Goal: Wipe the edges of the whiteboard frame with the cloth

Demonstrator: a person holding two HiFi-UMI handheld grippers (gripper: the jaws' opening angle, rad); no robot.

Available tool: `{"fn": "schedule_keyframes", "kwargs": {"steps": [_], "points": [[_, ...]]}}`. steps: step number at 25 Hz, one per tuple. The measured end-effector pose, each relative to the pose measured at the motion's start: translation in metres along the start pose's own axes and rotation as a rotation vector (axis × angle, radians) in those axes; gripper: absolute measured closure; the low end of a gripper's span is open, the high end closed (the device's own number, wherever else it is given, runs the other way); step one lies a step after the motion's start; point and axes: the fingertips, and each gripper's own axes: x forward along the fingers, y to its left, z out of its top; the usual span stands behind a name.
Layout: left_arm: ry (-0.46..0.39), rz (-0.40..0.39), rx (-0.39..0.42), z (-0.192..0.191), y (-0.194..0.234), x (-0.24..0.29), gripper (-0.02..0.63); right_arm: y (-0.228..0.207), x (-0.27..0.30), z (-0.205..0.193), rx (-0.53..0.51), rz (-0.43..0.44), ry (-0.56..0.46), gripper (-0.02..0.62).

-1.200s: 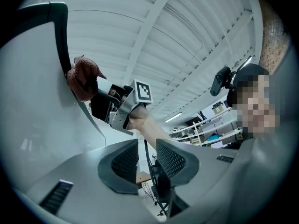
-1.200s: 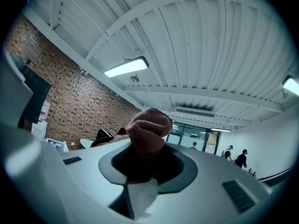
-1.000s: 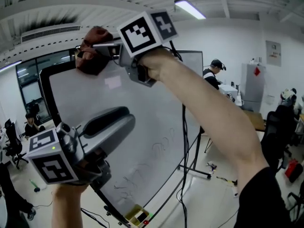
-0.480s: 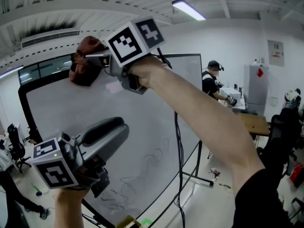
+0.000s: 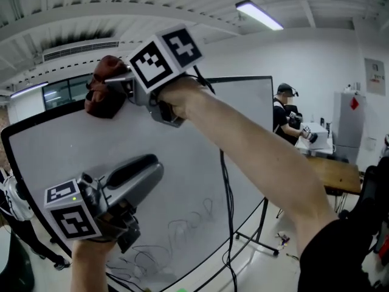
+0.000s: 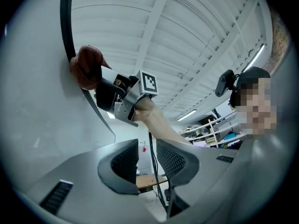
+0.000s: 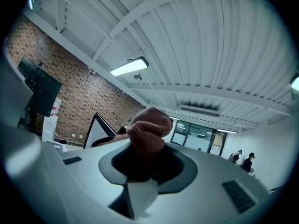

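The whiteboard's black frame [image 5: 42,119] runs across the head view, and its top edge rises to the right. A reddish-brown cloth [image 5: 102,96] is pressed on that top edge, with my right gripper [image 5: 112,87] shut on it. In the right gripper view the cloth [image 7: 147,129] bulges out between the jaws, with the frame [image 7: 105,124] behind. My left gripper [image 5: 152,163] hangs lower left in front of the board and holds nothing. Its jaws [image 6: 147,155] stand a narrow gap apart. The left gripper view shows the cloth [image 6: 86,66] against the frame [image 6: 65,22].
A black cable [image 5: 228,212] hangs from my right gripper in front of the board. The board's stand legs [image 5: 255,242] reach onto the floor at lower right. A person with a headset [image 5: 285,111] stands by a wooden table [image 5: 331,172] at the right. Another person [image 5: 12,199] is at the far left.
My right gripper and the cloth have stayed on the top edge while sliding lower and left in the view. The board's left corner has moved towards the picture's left border. My left gripper barely moved.
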Motion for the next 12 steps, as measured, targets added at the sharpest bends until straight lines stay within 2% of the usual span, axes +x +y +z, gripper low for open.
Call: {"fn": "schedule_keyframes", "kwargs": {"steps": [5,12], "points": [[-0.021,0.026,0.0,0.003,0.016,0.01,0.491,-0.006,0.005,0.001,0.007,0.031,-0.018,0.477],[-0.015,-0.005,0.018,-0.001,0.02,0.014,0.491,-0.006,0.006,0.0,0.012,0.061,-0.049,0.477]]}}
